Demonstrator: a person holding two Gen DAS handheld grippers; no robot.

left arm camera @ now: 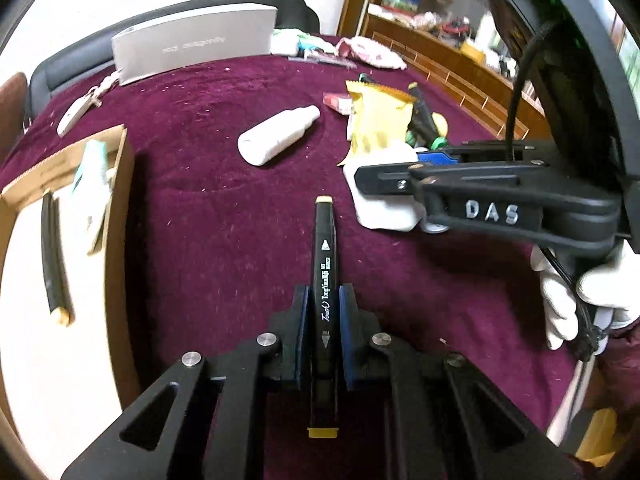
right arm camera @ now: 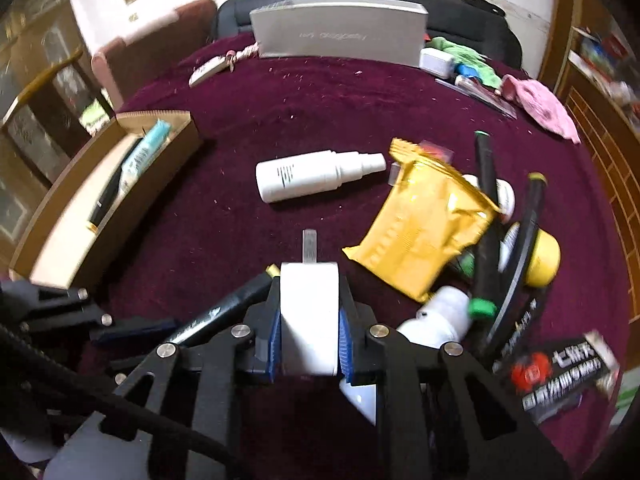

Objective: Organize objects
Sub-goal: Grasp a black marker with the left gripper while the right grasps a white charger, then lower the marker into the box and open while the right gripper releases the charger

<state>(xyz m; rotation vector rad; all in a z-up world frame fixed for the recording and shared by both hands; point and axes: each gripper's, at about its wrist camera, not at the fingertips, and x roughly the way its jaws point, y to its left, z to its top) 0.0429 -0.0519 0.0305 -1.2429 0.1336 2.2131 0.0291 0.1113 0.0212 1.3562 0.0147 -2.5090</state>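
My left gripper (left arm camera: 324, 296) is shut on a black marker (left arm camera: 325, 256) with yellow end caps, which points away from me above the maroon cloth. My right gripper (right arm camera: 309, 280) is shut on a white plug adapter (right arm camera: 308, 312) whose metal prong sticks out forward. In the left wrist view the right gripper (left arm camera: 362, 178) comes in from the right with the white adapter (left arm camera: 386, 212) in it, held by a white-gloved hand (left arm camera: 560, 296). A cardboard box (left arm camera: 120, 200) at the left holds another black marker (left arm camera: 54, 264) and a teal packet (left arm camera: 90, 188).
A white spray bottle (right arm camera: 316, 176) lies mid-table. A yellow snack packet (right arm camera: 420, 216) rests on a pile of markers (right arm camera: 486, 208), a small white bottle (right arm camera: 440, 316) and a yellow-capped item (right arm camera: 544, 256). A grey box (right arm camera: 340, 34) stands at the far edge, a pink cloth (right arm camera: 540, 108) far right.
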